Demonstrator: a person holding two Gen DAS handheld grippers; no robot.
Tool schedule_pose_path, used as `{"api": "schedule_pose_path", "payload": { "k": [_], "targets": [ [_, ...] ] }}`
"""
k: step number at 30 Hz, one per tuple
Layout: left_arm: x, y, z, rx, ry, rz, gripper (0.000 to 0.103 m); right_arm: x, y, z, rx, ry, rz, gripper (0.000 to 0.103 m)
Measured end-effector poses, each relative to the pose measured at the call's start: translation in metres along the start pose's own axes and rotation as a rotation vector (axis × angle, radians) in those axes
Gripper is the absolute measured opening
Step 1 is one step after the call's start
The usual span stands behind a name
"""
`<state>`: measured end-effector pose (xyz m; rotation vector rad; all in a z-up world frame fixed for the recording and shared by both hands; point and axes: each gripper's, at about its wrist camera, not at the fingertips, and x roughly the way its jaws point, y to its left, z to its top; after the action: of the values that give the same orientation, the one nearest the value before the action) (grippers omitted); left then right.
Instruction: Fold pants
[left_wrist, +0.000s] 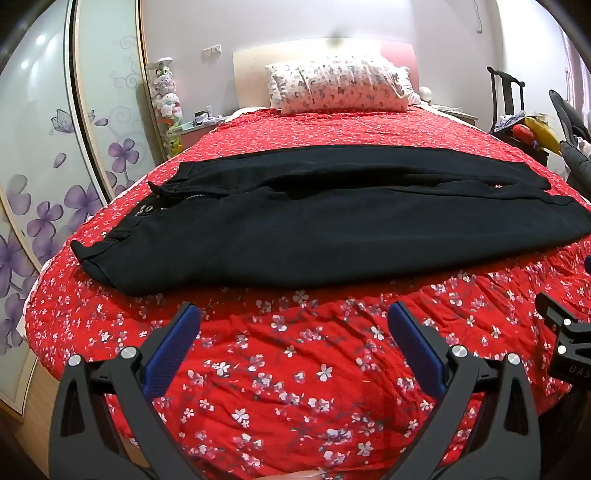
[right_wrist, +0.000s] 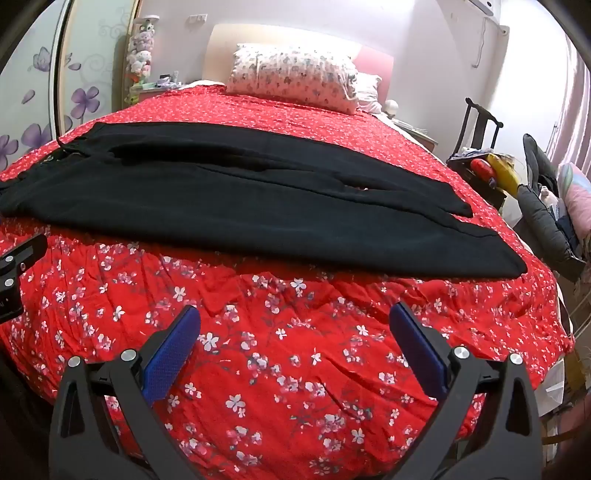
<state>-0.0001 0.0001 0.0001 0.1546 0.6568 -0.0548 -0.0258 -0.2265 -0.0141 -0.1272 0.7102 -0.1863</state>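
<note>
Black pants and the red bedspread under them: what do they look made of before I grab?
Black pants: a matte, fairly thick woven or knit cloth, maybe cotton; no sheen, soft low folds, and a metal zipper shows near the waist. Red bedspread: thin printed cotton-like fabric, crinkled into fine wrinkles, with white blossom print. The exact fibre of either cannot be told.

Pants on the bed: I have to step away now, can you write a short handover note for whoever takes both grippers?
Left gripper: open, empty, hanging over the red floral bedspread, short of the pants.
Right gripper: open, empty, also over the bedspread near the bed's front edge.
Black pants: laid flat across the bed, waistband toward the left, leg cuffs toward the right. The two legs lie side by side, with the pillow beyond them at the headboard.
Done: pants spread out; no fold visible yet.
Left: likely bring one leg over the other, then fold lengthwise from cuffs toward waistband.
</note>
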Motion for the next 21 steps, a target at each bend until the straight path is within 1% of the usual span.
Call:
{"api": "schedule_pose_path", "payload": {
  "k": [21],
  "targets": [
    [0.0003,0.0000,0.0000,0.000,0.005,0.000,0.101,0.0020,-0.0010,0.0002,0.002,0.005,0.002,0.102]
  ]
}}
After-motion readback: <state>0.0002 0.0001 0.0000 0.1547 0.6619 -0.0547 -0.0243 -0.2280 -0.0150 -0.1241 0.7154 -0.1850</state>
